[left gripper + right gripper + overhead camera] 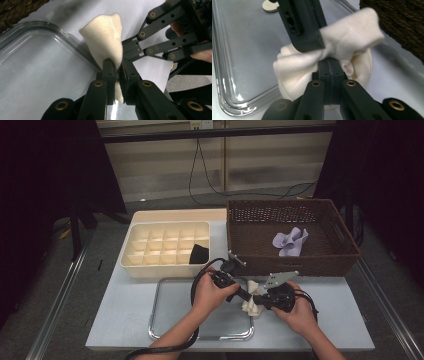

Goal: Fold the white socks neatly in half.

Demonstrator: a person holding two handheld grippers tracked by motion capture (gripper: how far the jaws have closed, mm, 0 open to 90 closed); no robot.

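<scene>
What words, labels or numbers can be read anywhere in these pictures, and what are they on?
None can be read. The small pale label on the rail at the top of the high view is too small and blurred to make out. The cream cloth, wicker basket, divided box and metal tray carry no visible writing.

A divided box point(165, 247) sits at the back left of the table point(320, 325), with a basket point(292, 265) just to its right. A tray point(170, 320) lies in front of the box (near the table's front edge). One cloth point(290, 241) lies in the basket; another cloth point(252, 305) is at the tray's right rim, between the left gripper point(246, 295) and the right gripper point(257, 299).
</scene>
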